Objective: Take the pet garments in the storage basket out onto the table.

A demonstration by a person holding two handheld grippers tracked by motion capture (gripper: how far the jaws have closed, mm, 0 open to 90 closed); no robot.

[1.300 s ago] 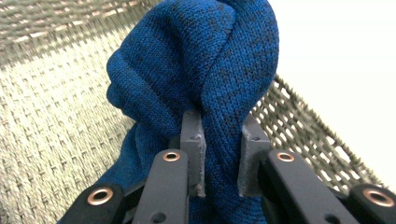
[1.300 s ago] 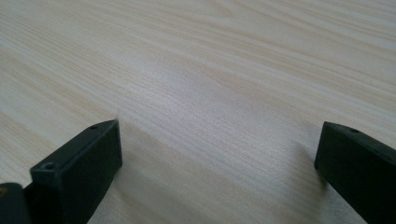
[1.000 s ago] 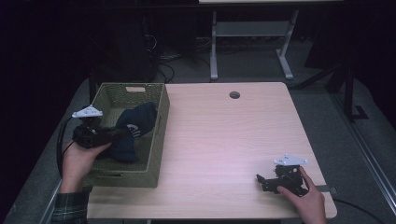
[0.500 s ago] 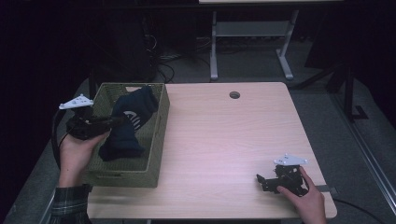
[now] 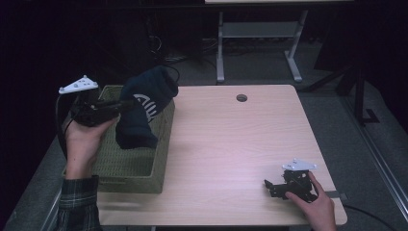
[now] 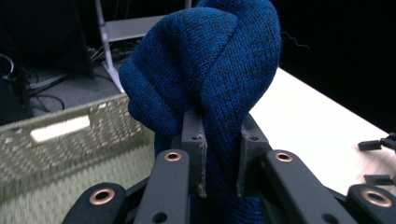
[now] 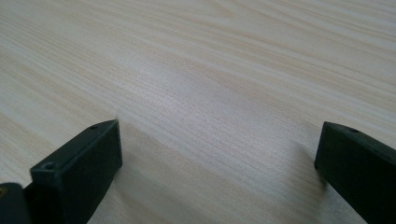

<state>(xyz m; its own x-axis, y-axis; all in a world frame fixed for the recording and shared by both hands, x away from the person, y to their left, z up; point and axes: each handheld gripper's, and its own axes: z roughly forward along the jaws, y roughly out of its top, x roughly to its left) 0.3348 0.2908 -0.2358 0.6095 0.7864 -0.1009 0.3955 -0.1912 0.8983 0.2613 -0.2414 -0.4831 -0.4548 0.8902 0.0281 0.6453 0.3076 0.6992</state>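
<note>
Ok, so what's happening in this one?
A person is working at a wooden table with a gripper in each hand. The left gripper is clamped on a dark blue knit beanie and holds it in the air above the woven basket at the table's left end. The right gripper rests open on the tabletop near the front right corner, with nothing between its jaws.

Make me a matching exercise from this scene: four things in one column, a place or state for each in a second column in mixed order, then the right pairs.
Things:
1. left gripper
2. right gripper
3. blue knit hat
4. woven basket

Places or states:
A. jaws wide apart, low over bare wood
B. stands at the table's left edge
C. hangs in the air above the basket
D. jaws clamped on knit fabric

Pairs: 1-D, 2-A, 3-C, 4-B
</note>
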